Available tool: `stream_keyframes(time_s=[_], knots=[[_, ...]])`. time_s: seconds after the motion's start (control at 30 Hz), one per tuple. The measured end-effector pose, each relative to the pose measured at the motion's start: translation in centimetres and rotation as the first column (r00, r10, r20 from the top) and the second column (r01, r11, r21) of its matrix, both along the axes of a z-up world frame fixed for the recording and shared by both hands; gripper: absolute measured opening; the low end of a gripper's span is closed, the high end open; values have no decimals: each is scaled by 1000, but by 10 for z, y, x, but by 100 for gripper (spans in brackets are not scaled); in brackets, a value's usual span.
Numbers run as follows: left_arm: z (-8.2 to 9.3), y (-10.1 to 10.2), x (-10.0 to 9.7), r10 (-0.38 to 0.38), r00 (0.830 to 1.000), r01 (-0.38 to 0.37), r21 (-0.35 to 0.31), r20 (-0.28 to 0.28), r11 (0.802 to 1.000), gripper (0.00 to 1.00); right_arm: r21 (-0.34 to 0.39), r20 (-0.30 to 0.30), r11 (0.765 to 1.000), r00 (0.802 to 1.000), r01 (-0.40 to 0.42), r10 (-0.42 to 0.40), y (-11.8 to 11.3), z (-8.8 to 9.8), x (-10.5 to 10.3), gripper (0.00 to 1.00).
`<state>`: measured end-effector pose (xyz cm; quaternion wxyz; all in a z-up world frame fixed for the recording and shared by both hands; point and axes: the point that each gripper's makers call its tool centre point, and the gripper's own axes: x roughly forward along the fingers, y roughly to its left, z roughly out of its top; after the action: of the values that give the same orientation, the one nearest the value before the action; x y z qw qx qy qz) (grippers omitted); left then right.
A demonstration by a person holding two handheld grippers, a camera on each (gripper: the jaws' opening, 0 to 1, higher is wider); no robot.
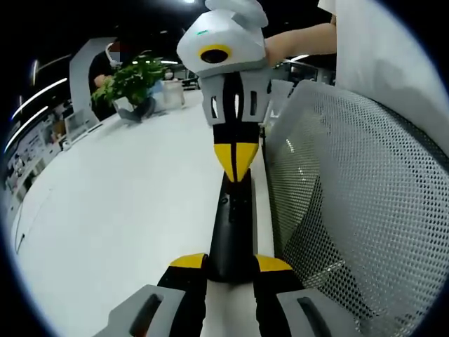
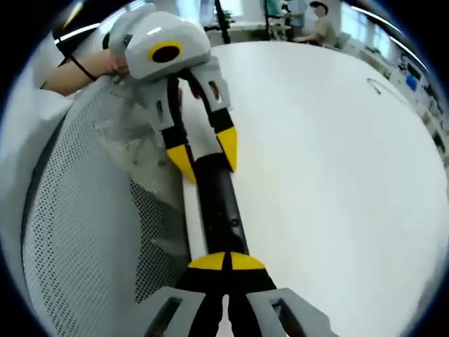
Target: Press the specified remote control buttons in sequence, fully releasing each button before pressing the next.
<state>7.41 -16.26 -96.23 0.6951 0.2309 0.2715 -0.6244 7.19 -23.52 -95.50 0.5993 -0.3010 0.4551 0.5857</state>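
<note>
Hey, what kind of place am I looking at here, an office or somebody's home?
Most likely an open office: a long white table, a mesh-backed chair beside it, a potted plant at the far end, and people seated farther back.

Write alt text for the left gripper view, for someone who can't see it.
A slim black remote control is clamped at its near end between the left gripper's yellow-tipped jaws, while the right gripper meets its far end with jaws closed to a point. They sit at the edge of a white table, beside a mesh chair back; a potted plant stands farther off.
</note>
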Motion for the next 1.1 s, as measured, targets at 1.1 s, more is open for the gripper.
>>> stream_keyframes(time_s=[1.1], knots=[[2,-2,0,-4,1000,4,-6,0,1000,25,224,50,957,979,184,-200,-5,4,4,0]])
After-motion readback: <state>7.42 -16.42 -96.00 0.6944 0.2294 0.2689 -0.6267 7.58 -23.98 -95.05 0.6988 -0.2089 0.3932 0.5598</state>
